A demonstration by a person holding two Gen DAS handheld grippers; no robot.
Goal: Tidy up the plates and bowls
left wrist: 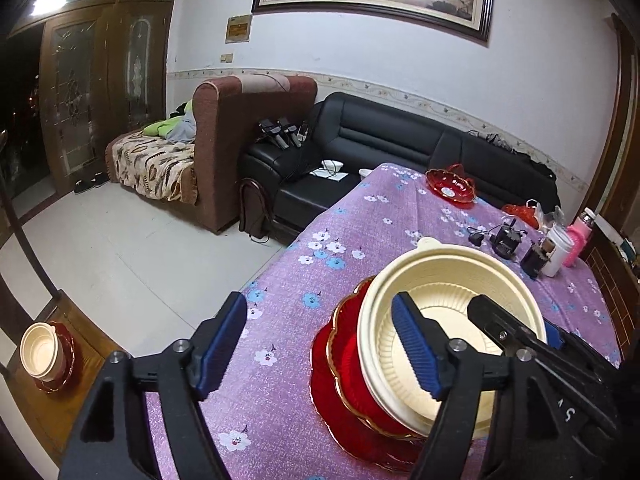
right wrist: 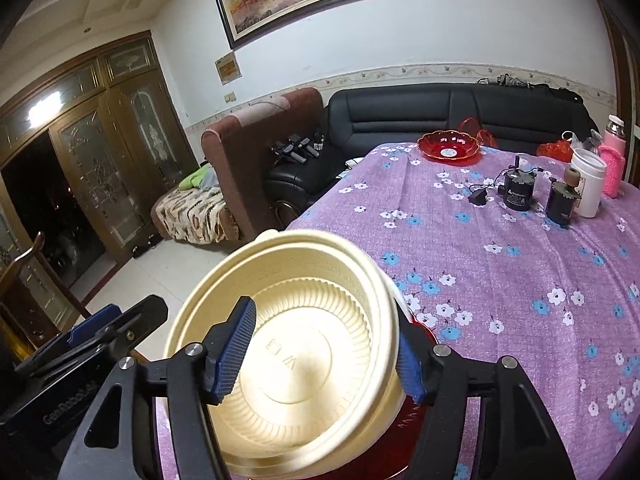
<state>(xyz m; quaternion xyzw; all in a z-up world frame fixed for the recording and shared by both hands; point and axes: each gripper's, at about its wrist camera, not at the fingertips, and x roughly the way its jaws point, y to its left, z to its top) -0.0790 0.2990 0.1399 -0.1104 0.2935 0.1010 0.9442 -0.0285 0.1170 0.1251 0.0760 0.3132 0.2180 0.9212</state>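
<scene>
A cream plastic bowl [left wrist: 452, 280] sits on stacked red gold-rimmed plates [left wrist: 344, 364] near the front left edge of the purple floral table [left wrist: 360, 224]. My left gripper [left wrist: 320, 348] is open and straddles the stack's left side, its right finger over the bowl's inside. My right gripper [right wrist: 322, 360] is open too. Its left finger is inside the cream bowl [right wrist: 304, 320] and its right finger is outside the right wall, above the red plates [right wrist: 416, 416]. Each gripper shows in the other's view: the right gripper [left wrist: 516, 320] and the left gripper [right wrist: 124, 316].
A red flower-shaped bowl [right wrist: 450, 146] stands at the table's far side. Two black motors [right wrist: 518, 192], a white cup [right wrist: 588, 188] and a pink bottle [right wrist: 614, 160] crowd the far right. Another cream-bowl-on-red-plate stack [left wrist: 40, 350] rests on wooden furniture at the lower left. Sofas line the wall.
</scene>
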